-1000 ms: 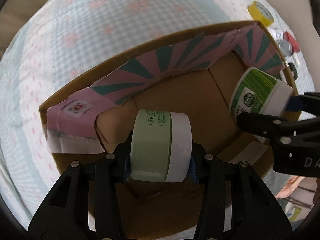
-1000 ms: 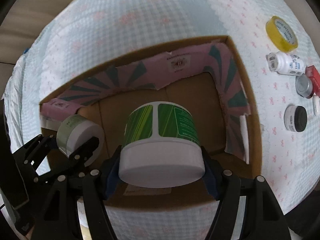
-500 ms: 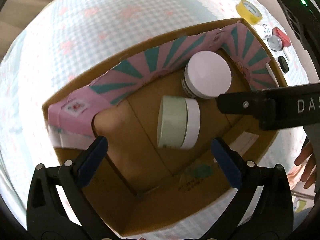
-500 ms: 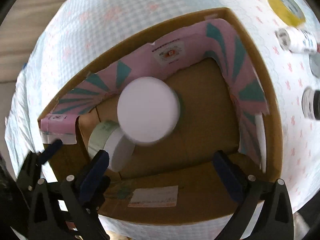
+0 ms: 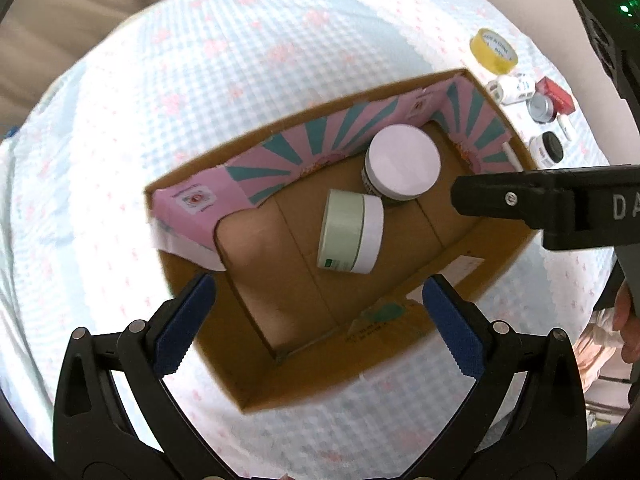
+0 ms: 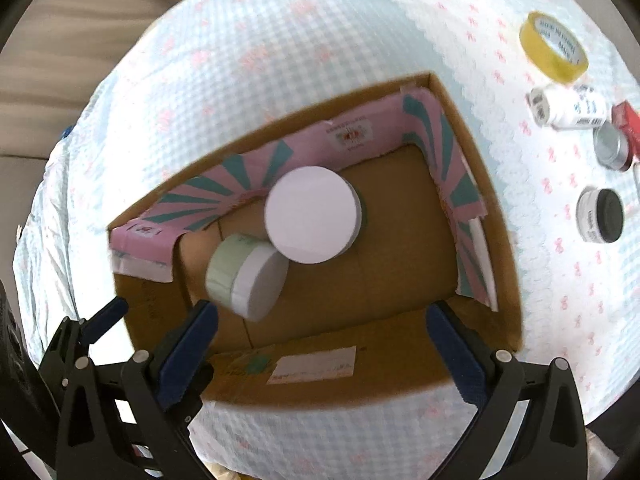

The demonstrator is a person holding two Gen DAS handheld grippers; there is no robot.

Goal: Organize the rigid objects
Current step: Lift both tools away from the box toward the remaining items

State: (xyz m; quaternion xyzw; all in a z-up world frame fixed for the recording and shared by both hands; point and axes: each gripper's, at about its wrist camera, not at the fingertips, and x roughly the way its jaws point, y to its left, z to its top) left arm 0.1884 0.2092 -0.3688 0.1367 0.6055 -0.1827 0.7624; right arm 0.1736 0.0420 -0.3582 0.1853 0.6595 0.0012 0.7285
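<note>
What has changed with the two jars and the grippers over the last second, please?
Both jars were let go into the cardboard box: the pale green jar lies on its side, the white-lidded jar stands beside it. The left gripper and right gripper opened and pulled back. The tape and small containers outside stayed put.

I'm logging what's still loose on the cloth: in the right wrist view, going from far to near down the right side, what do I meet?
Yellow roll of tape → white plastic pill bottle lying on its side → small silver metal tin → white jar with a black lid.
</note>
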